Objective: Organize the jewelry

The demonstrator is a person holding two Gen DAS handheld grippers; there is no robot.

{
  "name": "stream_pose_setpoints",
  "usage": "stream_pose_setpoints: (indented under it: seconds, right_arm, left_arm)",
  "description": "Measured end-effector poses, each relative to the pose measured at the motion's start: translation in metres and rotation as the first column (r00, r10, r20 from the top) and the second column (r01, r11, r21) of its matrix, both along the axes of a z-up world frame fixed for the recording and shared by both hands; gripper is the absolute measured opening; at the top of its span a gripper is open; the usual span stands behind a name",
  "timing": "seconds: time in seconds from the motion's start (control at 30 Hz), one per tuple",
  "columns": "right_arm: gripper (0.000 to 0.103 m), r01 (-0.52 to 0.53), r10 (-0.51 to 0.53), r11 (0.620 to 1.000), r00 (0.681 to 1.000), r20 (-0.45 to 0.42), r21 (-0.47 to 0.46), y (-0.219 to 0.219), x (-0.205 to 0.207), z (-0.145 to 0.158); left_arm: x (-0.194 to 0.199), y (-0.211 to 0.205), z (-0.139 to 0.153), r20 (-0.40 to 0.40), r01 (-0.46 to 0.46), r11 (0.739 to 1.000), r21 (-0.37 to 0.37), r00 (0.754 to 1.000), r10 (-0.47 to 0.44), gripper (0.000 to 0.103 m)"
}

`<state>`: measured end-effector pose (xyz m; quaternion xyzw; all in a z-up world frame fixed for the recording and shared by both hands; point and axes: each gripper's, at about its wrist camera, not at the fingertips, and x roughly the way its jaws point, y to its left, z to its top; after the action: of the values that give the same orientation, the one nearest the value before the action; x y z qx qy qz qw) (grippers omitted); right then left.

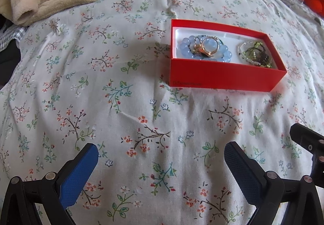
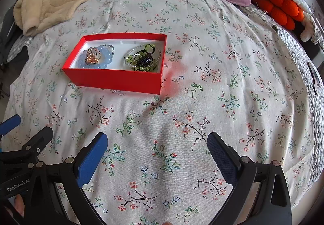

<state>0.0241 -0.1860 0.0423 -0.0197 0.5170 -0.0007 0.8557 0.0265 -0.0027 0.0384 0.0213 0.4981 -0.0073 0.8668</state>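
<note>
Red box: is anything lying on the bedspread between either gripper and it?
Nothing visible. Only bare floral bedspread lies between the open left gripper or open right gripper and the red box; the box is lidless.

"GenRobot.AI" — on left claw (image 2: 12, 121) body.

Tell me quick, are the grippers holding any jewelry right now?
Left gripper: open, holding nothing, above the bedspread.
Right gripper: open, holding nothing; the jewelry lies in the red box.
</note>
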Motion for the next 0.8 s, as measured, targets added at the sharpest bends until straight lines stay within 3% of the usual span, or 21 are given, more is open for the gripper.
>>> stream_pose_setpoints:
  seconds: [0.8]
  right_arm:
    - [0.1, 0.002, -0.002, 1.0, 1.0, -0.006, -0.001, -0.0007, -0.0005, -0.0024]
  left_arm:
    - [0.0002, 0.0007, -0.0004, 0.0, 0.0, 1.0, 0.001, 1.0, 0.0, 0.102]
